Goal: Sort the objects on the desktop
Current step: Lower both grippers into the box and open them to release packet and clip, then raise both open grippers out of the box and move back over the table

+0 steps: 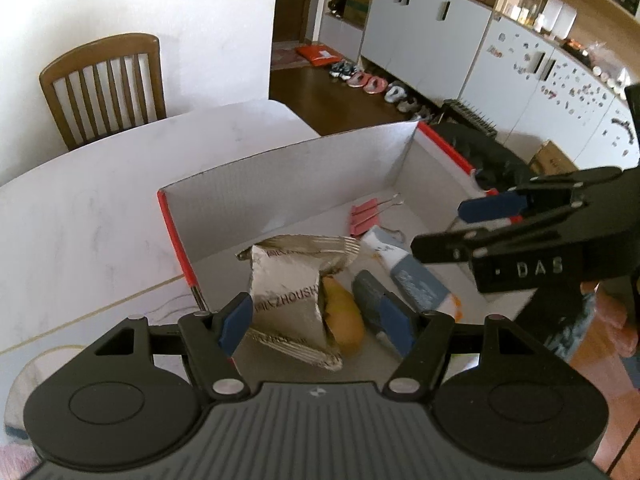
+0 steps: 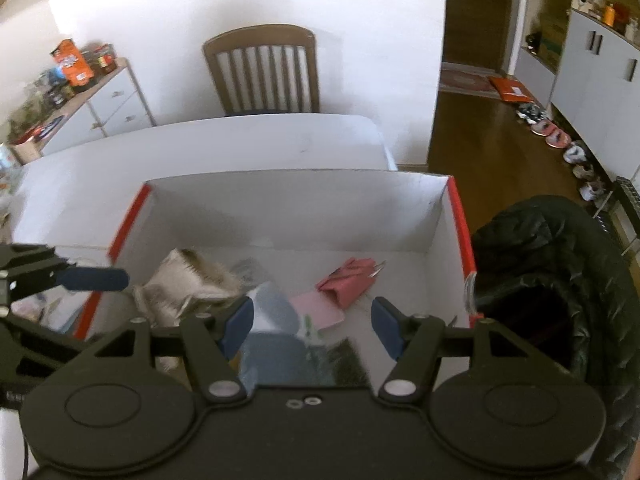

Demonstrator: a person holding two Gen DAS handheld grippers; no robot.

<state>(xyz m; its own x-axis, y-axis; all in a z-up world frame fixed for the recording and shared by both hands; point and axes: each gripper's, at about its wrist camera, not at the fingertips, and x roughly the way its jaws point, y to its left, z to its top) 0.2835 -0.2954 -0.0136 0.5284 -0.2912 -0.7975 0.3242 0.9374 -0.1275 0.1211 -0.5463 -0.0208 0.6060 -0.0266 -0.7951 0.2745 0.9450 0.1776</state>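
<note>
White counter (image 1: 100, 200) is carrying the red-edged box (image 1: 176, 236); both jaws are hanging spread, empty, above the crinkled foil wrapper (image 1: 288, 292), likely light, crushable, best pinched at its edge.

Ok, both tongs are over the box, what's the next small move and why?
Probably lift both clear of the box. The left tongs and right tongs stand open with nothing gripped, and the foil wrapper and pink binder clips already lie inside.
</note>
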